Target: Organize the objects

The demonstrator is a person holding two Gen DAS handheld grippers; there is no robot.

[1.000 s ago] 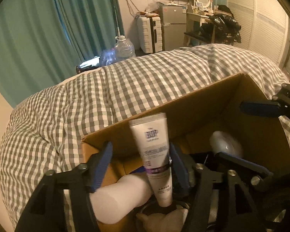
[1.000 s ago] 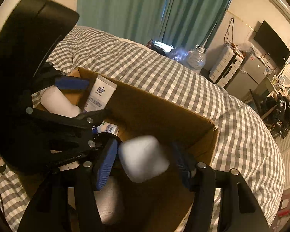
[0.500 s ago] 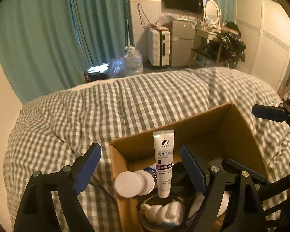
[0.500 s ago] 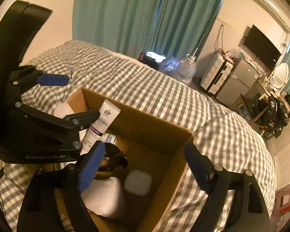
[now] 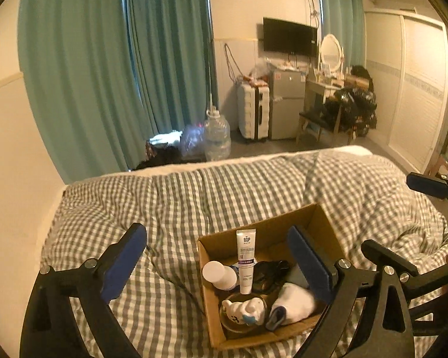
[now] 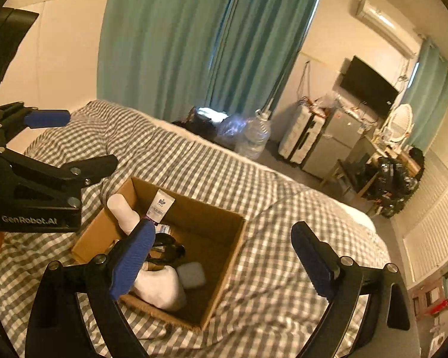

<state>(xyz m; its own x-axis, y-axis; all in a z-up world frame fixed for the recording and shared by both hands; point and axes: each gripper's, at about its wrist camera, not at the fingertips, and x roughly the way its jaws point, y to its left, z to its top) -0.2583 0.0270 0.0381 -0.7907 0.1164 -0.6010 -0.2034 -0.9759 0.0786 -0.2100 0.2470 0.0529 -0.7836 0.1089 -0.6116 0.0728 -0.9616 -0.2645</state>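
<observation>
Both jaws spread wide and empty, left gripper (image 5: 216, 264) and right gripper (image 6: 224, 264) above brown cardboard box (image 5: 319, 217) lower centre, white BOP tube (image 5: 246, 258) and rest inside; looks nearly done

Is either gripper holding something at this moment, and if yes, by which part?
Nothing is held. The left gripper and the right gripper are both open and empty, above the cardboard box.
</observation>
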